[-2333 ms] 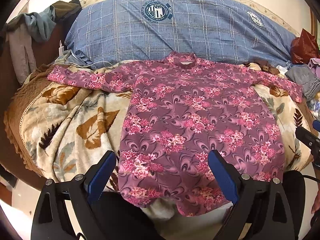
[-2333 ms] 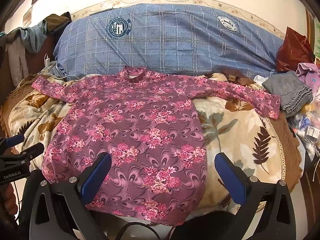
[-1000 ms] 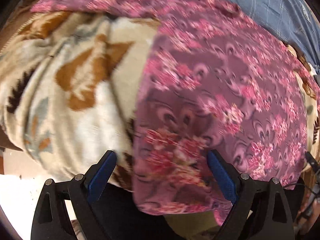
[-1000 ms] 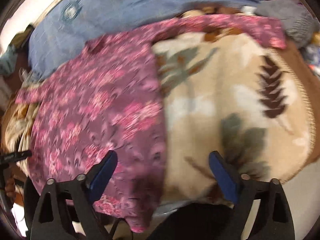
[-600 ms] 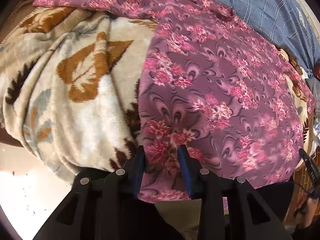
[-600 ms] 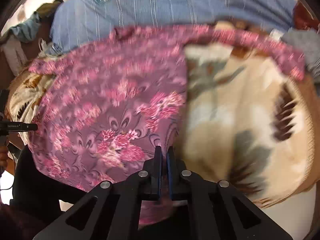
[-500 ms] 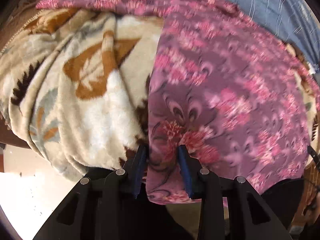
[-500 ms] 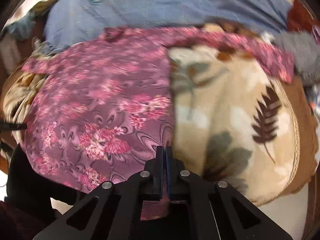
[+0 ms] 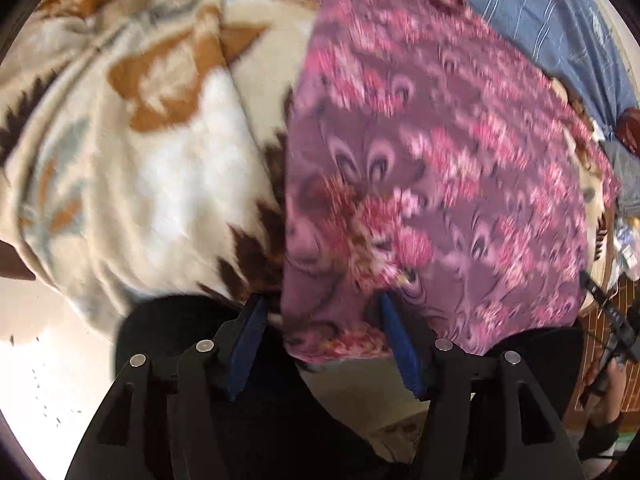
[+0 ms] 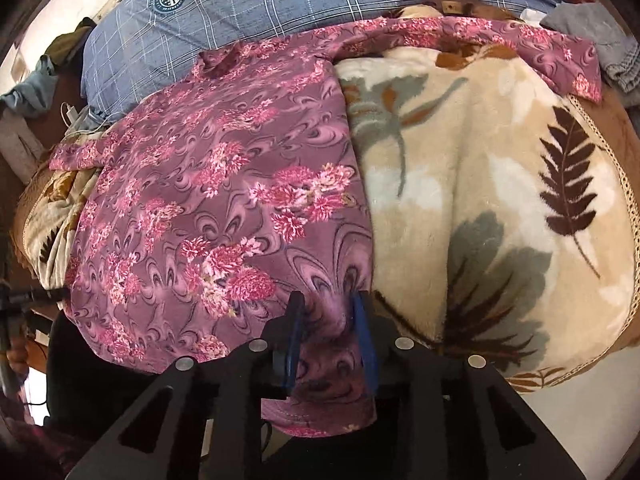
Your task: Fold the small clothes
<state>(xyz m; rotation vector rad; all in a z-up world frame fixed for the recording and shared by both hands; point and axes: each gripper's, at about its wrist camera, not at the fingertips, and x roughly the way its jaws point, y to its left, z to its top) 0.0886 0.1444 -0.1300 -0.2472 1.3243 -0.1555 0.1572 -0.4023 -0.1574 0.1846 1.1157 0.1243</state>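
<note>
A pink flowered shirt [image 10: 224, 200] lies spread flat on a leaf-patterned blanket [image 10: 500, 200], its hem hanging over the near edge. Thin and limp, it looks light and likely to sag, so the two hem corners seem the best holds. The right gripper [image 10: 328, 320], jaws opening, has bunched cloth between them; the left gripper [image 9: 320, 316], also opening, straddles the opposite corner.

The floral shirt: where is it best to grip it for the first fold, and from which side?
Probably the shirt at both bottom hem corners, from the near bed edge: the hem overhangs the blanket there, and the opening right gripper and left gripper already straddle it.
</note>
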